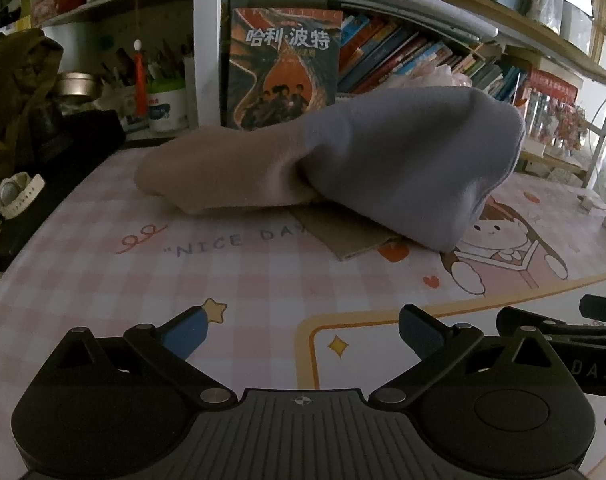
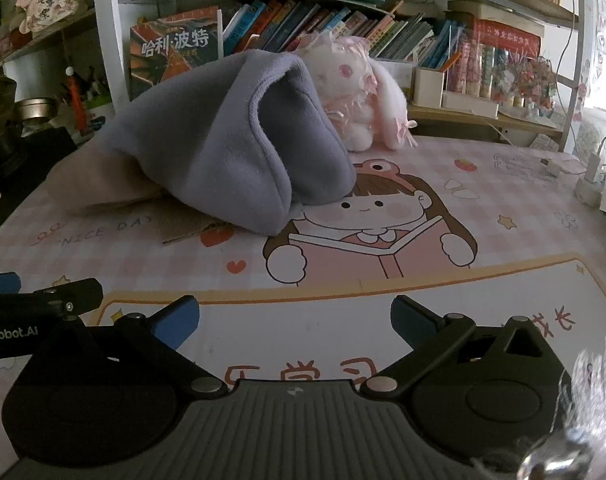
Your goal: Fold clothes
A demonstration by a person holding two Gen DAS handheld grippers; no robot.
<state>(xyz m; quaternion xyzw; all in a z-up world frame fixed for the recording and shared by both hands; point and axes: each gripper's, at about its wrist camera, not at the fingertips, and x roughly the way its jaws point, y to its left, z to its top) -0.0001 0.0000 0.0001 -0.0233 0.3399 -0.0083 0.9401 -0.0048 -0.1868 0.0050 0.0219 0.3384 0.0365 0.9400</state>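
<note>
A two-tone garment [image 1: 343, 164] lies bunched on the surface [image 1: 103, 272], which is covered by a pink checked mat printed with "NICE DAY" and a cartoon girl reading a book [image 2: 367, 224]. Its lavender-grey part [image 2: 239, 152] is heaped up and curls over into a rolled fold on the right, while the beige part [image 1: 219, 172] trails off to the left. A ribbed beige hem [image 1: 343, 236] pokes out flat from under the heap, over the end of the printed words.

The left gripper [image 1: 301, 330] hovers low over the near part of the mat, its blue-padded fingers [image 1: 187, 334] spread wide and holding nothing. The garment sits ahead of them, well apart, with the lavender part a little right of their centre line. The right gripper [image 2: 295, 320] is likewise released, its fingers [image 2: 177, 320] splayed above the yellow-bordered panel of the mat; the garment lies ahead and to the left of them, not touching. The two grippers are side by side, each showing at the edge of the other's view.

Behind the garment a white and pink plush rabbit [image 2: 359, 96] sits on the mat, just beside the lavender fold. A row of books [image 2: 323, 28] fills the shelf beyond, with a Harry Potter volume [image 1: 283, 68] standing face-out.
</note>
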